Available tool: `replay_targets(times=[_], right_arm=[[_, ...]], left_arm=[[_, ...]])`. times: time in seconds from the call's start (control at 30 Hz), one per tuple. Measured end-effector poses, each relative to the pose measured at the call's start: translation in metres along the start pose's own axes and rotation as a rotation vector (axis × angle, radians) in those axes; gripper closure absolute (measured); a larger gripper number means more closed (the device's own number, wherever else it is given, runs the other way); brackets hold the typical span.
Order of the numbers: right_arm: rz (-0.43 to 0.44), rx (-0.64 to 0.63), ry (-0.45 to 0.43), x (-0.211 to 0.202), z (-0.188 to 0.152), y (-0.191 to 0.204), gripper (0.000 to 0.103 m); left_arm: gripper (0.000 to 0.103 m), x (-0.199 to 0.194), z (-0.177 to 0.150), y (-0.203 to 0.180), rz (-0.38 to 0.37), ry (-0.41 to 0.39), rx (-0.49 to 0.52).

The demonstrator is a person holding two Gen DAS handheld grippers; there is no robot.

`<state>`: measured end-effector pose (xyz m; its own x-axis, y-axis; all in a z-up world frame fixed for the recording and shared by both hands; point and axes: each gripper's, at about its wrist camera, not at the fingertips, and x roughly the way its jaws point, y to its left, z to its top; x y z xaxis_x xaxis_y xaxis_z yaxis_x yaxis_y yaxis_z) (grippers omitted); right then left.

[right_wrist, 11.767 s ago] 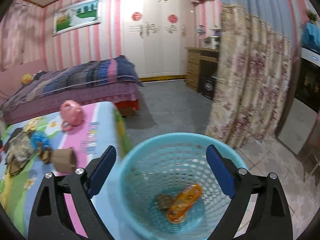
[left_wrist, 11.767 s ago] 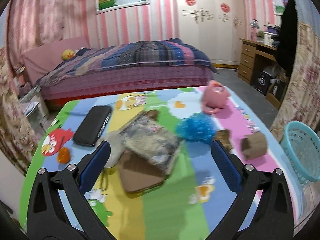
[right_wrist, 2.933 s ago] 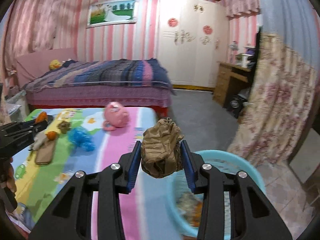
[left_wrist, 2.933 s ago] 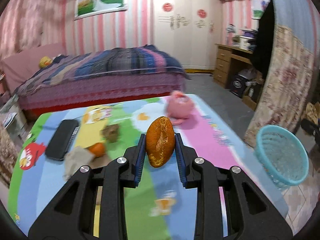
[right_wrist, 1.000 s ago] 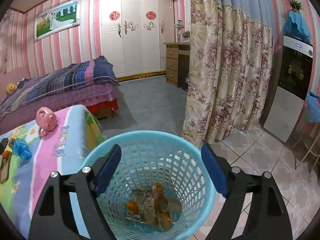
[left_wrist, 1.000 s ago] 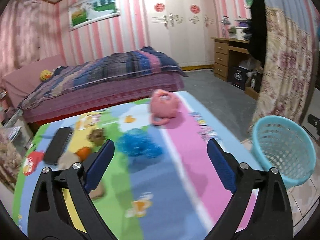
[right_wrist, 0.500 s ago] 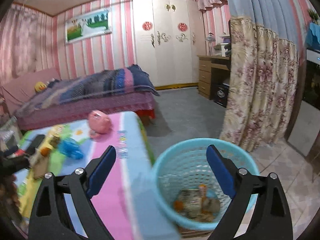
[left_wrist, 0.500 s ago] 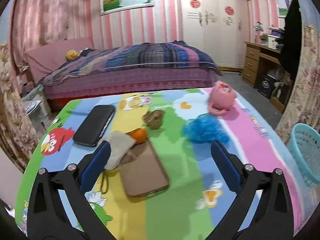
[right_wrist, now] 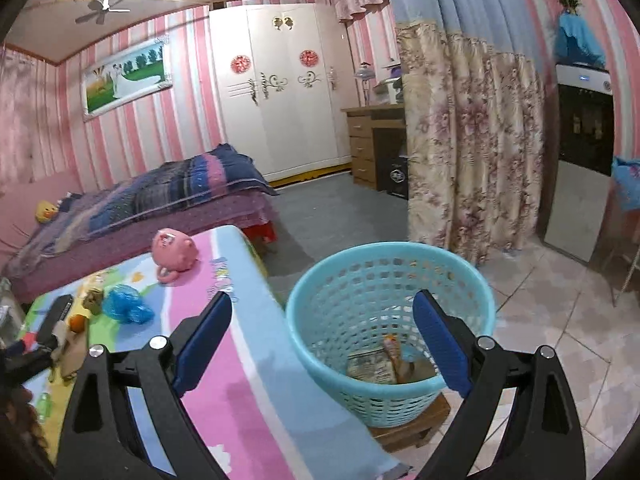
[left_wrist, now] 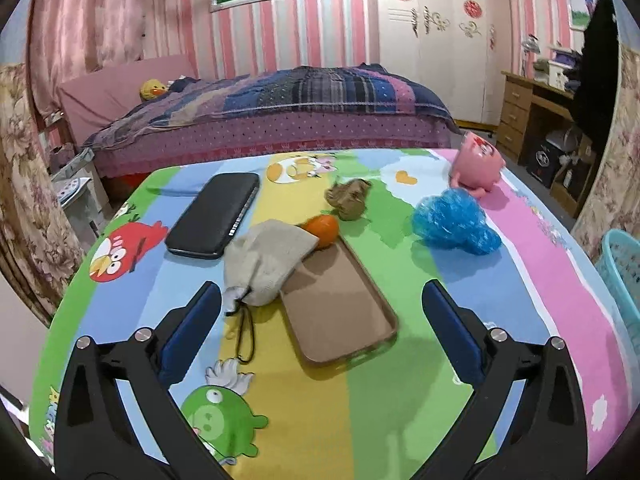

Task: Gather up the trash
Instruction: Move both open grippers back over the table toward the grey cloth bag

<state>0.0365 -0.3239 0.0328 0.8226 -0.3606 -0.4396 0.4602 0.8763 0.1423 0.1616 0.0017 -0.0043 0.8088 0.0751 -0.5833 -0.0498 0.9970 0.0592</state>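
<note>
My left gripper (left_wrist: 322, 330) is open and empty, low over the near part of the cartoon-print table (left_wrist: 360, 400). Ahead of it lie a crumpled brown paper ball (left_wrist: 349, 198), an orange piece (left_wrist: 324, 230) and a crumpled blue plastic bag (left_wrist: 454, 225). My right gripper (right_wrist: 322, 344) is open and empty, held above the table's right edge beside the light blue trash basket (right_wrist: 384, 276). The basket holds wrappers and other trash (right_wrist: 390, 366). The blue bag (right_wrist: 127, 304) and paper ball (right_wrist: 93, 300) also show far left in the right wrist view.
On the table are a black case (left_wrist: 214, 214), a beige pouch (left_wrist: 268, 260), a brown phone case (left_wrist: 338, 304) and a pink pig toy (left_wrist: 476, 162). The basket's rim (left_wrist: 618, 264) is off the table's right edge. A bed (left_wrist: 280, 120) stands behind, a flowered curtain (right_wrist: 472, 140) to the right.
Both grippers held trash earlier and are now open and empty. The left gripper has turned back over the table and moved closer. The right gripper has pulled back from the basket.
</note>
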Motion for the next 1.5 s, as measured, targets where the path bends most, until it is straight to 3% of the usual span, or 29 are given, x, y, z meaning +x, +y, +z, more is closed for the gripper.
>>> replay_targets(times=[0.33,1.0,1.3,1.5], right_arm=[[0.018,-0.193,0.004,-0.002,-0.009,0.033,0.013],[0.050,-0.247,0.000,0.003,-0.014,0.051,0.013],[0.069,-0.221,0.024,0.022,-0.014,0.052,0.013],[0.076,-0.273,0.046,0.040,-0.009,0.063,0.013]], left_arm=[[0.006,0.008,-0.001,0.015,0.053,-0.003,-0.002],[0.006,0.006,0.004,0.022,0.050,-0.014,-0.012],[0.006,0.000,0.009,0.027,0.028,-0.023,-0.023],[0.006,0.004,0.013,0.038,0.026,-0.003,-0.036]])
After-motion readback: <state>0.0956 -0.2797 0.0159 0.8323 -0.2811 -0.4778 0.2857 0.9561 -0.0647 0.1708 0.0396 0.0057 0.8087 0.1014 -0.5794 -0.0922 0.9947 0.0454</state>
